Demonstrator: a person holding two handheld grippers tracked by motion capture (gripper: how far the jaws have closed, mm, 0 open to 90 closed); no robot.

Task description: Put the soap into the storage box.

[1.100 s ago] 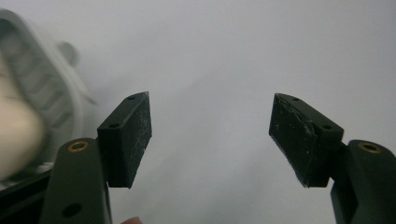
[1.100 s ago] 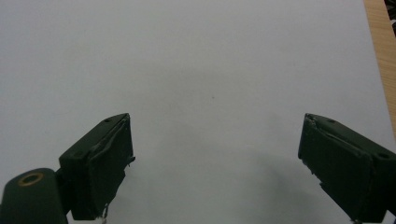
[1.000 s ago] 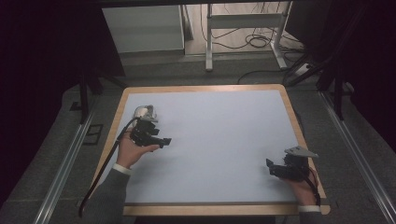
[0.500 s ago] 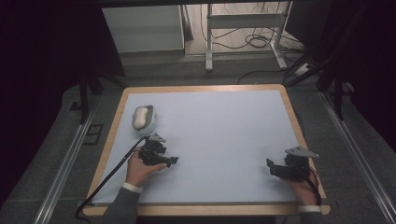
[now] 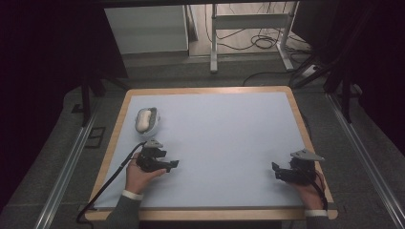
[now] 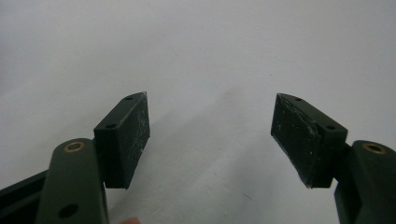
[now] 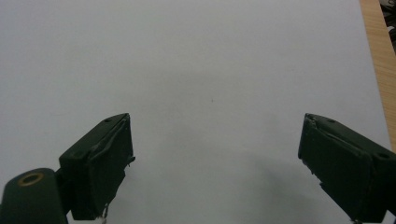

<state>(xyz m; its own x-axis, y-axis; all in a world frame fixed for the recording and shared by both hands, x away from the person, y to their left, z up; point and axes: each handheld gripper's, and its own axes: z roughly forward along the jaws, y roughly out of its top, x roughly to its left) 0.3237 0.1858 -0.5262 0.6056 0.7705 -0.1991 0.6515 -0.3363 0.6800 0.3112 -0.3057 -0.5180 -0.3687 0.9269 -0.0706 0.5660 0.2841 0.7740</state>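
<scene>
Mouse (image 5: 145,120), pale and oval, lies on the blue mat (image 5: 224,138) near the mat's far left corner, long axis pointing away from the person, nothing touching it. Left gripper (image 5: 171,164) sits nearer the person than the mouse and apart from it, low over the mat, jaws turned toward the mat's centre rather than at the mouse; its cable (image 5: 107,183) trails back off the near edge. Jaws stand well apart with nothing between them, which suggests a release posture, not a reach: the mouse reads as set down and left in place. Right gripper (image 5: 277,171) rests far across the mat from the mouse, by the near right corner, jaws likewise wide and empty; probably parked, with no share in the handling at this point. High view gives the whole layout: the mouse, both hands and the wooden border (image 5: 119,124) running close beside the mouse. Left gripper view gives what that one cannot: the two pads (image 6: 133,128) up close, scuffed, bare mat seen through the gap. Right gripper view shows its own pads (image 7: 107,158) spread wide over plain mat, with a strip of the wooden border at the top right; the pad faces look worn and ragged at the edges.
</scene>
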